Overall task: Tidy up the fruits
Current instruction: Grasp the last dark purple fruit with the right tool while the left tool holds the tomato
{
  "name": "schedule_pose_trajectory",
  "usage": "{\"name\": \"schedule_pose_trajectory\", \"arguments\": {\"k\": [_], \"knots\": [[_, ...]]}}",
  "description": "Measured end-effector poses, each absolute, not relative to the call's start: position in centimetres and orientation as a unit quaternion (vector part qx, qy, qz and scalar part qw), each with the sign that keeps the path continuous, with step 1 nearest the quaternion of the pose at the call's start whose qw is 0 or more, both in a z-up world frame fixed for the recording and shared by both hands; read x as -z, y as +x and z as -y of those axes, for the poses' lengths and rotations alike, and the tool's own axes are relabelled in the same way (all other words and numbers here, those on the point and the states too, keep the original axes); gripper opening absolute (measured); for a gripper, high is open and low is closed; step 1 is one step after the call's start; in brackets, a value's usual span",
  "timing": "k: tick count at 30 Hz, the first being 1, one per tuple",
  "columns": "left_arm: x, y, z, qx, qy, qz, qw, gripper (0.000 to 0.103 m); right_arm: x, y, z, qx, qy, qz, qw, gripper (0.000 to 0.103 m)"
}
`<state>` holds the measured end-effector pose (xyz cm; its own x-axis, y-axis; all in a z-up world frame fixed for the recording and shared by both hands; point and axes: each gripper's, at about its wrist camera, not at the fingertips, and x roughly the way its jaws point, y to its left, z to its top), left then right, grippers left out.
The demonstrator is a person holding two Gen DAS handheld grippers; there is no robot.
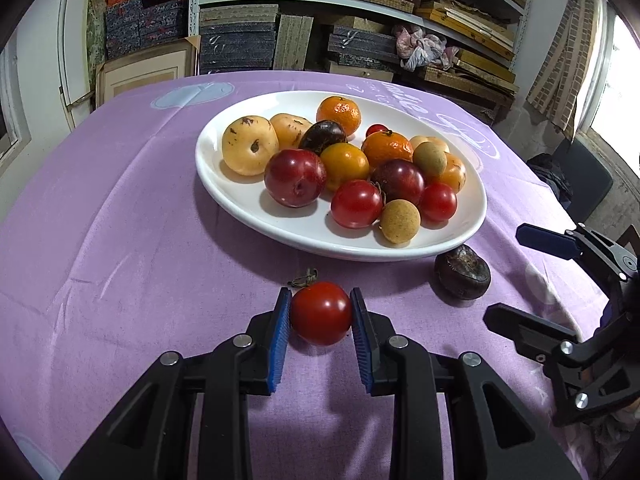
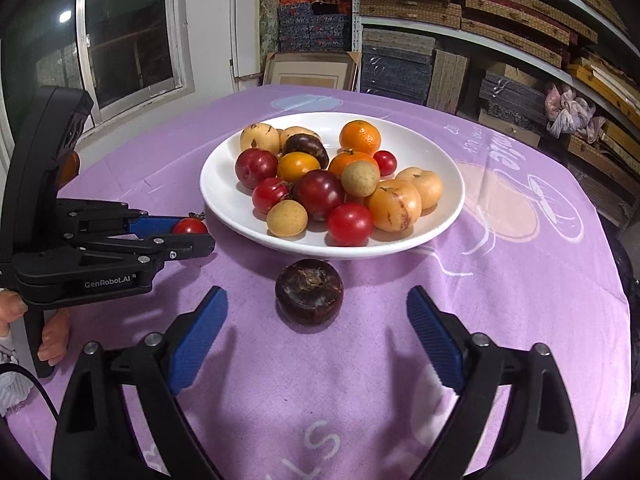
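The left tool (image 1: pixel 321 312) is reaching low and level over the purple-clothed worktop (image 1: pixel 120 240), its blue pads clamping a round red tomato (image 1: pixel 321 313) just short of the white oval plate (image 1: pixel 240 200) of fruit. The right tool (image 2: pixel 316 332) is hovering with fingers spread wide, just behind a dark brown flattened fruit (image 2: pixel 309 292) lying beside the plate's near rim.

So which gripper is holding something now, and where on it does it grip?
The left gripper holds a red tomato, pads on its two opposite sides, stem pointing away. The right gripper is open, holding nothing; a dark fruit lies ahead of it.
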<state>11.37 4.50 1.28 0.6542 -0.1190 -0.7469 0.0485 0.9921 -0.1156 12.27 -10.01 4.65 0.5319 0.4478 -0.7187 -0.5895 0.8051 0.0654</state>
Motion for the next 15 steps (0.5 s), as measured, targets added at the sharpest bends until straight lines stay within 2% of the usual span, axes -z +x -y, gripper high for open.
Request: {"name": "schedule_pose_trajectory", "arguments": {"k": [7, 12, 15], "knots": [[-1.1, 11.4, -4.6, 0.049, -0.046, -0.418, 0.906, 0.03, -3.5, 13.3, 7.6, -0.31, -0.126, -0.405, 0.851, 0.065], [-1.1, 11.5, -4.6, 0.049, -0.046, -0.419, 0.905, 0.03, -2.7, 14.3, 7.4, -0.314, -0.117, -0.428, 0.839, 0.061], [-1.0, 11.5, -4.6, 0.051, -0.047, -0.422, 0.904, 0.03, -2.3, 14.9, 7.9, -0.314, -0.1, -0.443, 0.834, 0.054]]}}
